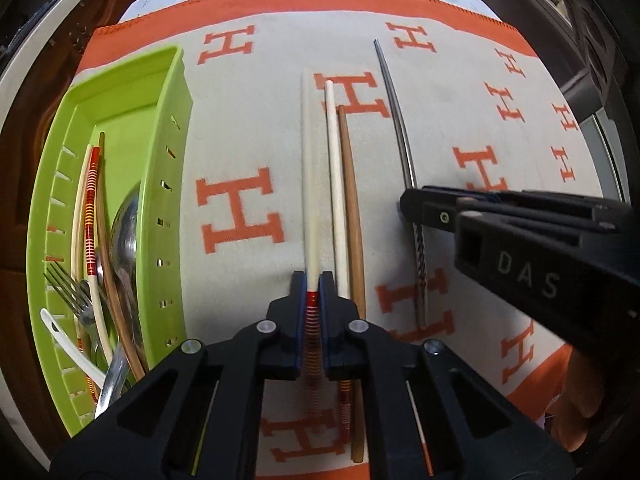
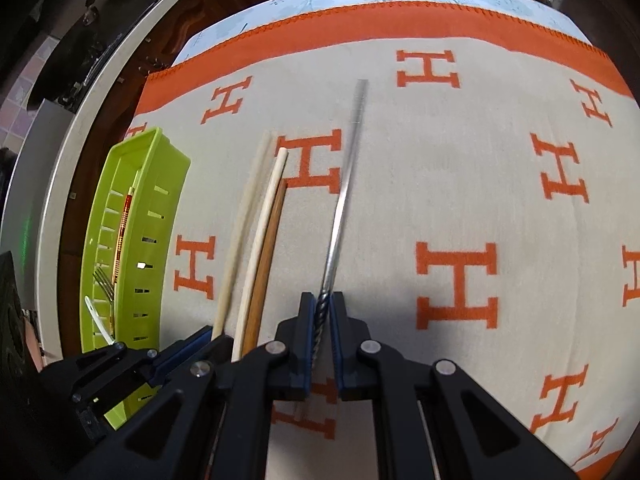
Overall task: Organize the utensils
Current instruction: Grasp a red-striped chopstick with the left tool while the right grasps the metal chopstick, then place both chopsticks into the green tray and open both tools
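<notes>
Chopsticks lie in a loose row on a grey cloth [image 1: 248, 128] patterned with orange H letters and edged in orange, while two handheld grippers each close on one of them. Left gripper [image 1: 312, 286] has its blue-padded fingers pressed against the sides of a cream chopstick [image 1: 310, 184] at the point where its red, gold-ringed handle band begins, the pale shaft running straight ahead along the cloth. Just to its right rest a second cream chopstick [image 1: 335, 184] and a brown wooden chopstick [image 1: 352, 200], side by side and touching along part of their length. Further right, the right gripper [image 2: 322, 304] is clamped on a metal chopstick [image 2: 340, 208] at its twisted, dark-patterned grip section, the smooth silver shaft reaching away over one of the orange letters; in the left wrist view this gripper enters from the right edge. At the left edge of the cloth sits a lime-green slotted tray [image 1: 168, 92], already holding a fork [image 1: 68, 288], a steel spoon [image 1: 126, 232], a white plastic utensil [image 1: 60, 332], plus a cream chopstick with a red banded handle and a brown one.
</notes>
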`<control>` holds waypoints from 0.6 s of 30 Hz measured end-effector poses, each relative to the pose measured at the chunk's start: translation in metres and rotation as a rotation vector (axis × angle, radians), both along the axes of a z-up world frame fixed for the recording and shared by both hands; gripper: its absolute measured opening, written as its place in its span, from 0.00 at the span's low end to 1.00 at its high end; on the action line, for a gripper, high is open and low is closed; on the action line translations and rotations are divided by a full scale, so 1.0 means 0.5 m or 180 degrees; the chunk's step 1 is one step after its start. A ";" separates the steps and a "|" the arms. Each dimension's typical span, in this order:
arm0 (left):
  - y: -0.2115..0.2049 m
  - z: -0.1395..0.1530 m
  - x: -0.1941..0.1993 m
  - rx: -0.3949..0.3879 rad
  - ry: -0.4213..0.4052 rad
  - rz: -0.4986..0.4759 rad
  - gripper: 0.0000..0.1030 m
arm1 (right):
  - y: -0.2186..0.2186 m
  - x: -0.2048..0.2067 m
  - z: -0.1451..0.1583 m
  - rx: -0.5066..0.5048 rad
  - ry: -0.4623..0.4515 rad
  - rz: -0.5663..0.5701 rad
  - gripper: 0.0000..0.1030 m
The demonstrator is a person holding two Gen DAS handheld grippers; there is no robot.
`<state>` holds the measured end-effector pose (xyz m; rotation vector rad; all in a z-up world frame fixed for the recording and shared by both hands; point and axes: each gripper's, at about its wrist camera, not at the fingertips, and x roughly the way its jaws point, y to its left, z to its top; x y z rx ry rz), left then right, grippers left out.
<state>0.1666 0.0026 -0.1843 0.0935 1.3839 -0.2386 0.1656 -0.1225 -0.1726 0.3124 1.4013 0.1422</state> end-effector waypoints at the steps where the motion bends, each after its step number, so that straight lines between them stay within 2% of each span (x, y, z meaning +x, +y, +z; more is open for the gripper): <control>1: 0.003 0.000 -0.001 -0.0036 0.0012 0.0037 0.04 | -0.007 -0.002 -0.001 0.0051 0.0014 -0.0035 0.05; 4: 0.024 0.002 -0.012 -0.0223 0.0094 0.0155 0.04 | -0.029 -0.010 -0.001 0.0194 0.0075 -0.0129 0.05; 9: 0.039 0.018 -0.039 -0.0348 0.0085 0.0196 0.03 | -0.057 -0.040 0.019 0.0440 0.0052 -0.0209 0.05; 18: 0.071 0.121 -0.077 -0.0488 -0.0205 0.0215 0.03 | -0.042 -0.081 0.095 0.0648 -0.0133 -0.0149 0.05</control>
